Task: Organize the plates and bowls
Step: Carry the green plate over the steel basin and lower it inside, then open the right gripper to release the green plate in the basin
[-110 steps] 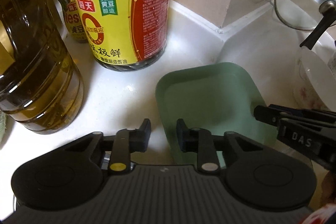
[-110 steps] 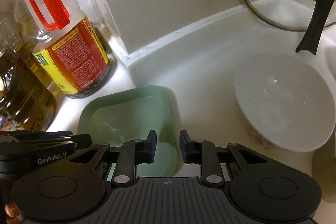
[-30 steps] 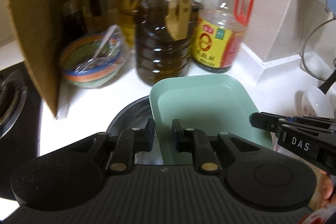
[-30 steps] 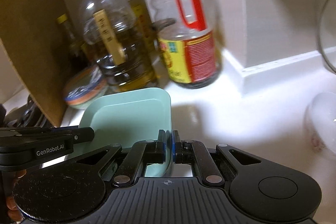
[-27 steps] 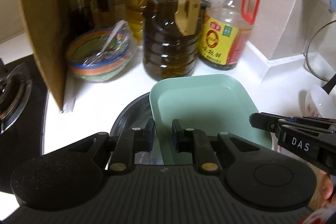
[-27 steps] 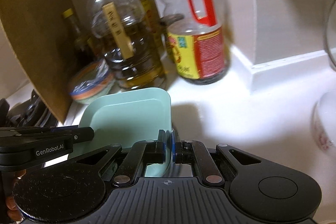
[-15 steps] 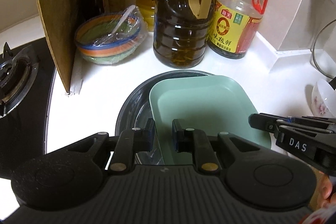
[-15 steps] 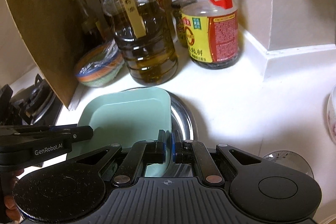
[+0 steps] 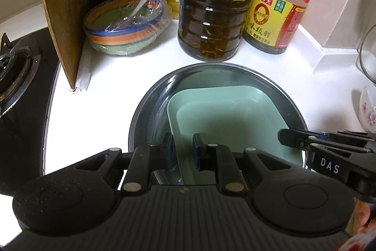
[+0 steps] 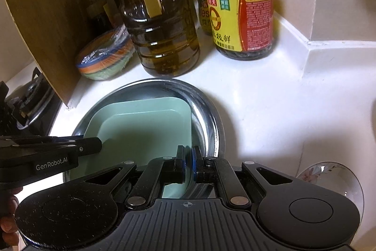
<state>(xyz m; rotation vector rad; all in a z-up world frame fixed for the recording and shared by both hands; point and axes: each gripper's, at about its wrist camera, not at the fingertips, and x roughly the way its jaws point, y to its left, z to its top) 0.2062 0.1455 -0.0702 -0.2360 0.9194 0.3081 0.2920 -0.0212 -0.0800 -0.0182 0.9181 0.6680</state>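
Now, from the left wrist view, the left claw [image 9: 182, 149] straddles the near left rim of a pale green square plate [image 9: 225, 119], one finger outside the rim and one inside. A gap shows between the inner finger and the plate wall, so whether the pads truly press on the rim is hard to say; the jaws stand only a little apart. The green plate sits inside a round steel dish [image 9: 150, 107] on the white desk [image 9: 98, 105]. At the right edge the right claw [image 9: 285, 137] reaches in to the plate's other side. Behind the dish stand a big oil jug [image 9: 211, 22] and a soy sauce bottle [image 9: 275, 15], with a striped bowl [image 9: 124, 25] covered in cling film beside a wooden board [image 9: 63, 11]. A gas burner [image 9: 14, 67] lies at far left, and a flowered bowl [image 9: 367, 109] at far right.

From the right wrist view, the right claw [image 10: 189, 162] is pinched tight on the green plate's [image 10: 141, 128] near right rim, the rim caught between its blue pads. The plate lies within the steel dish [image 10: 209, 114], apparently resting in it or just above its floor. The left claw [image 10: 97, 146] comes in from the left over the plate's opposite edge. The oil jug [image 10: 159, 34] and soy sauce bottle [image 10: 242, 22] stand behind.
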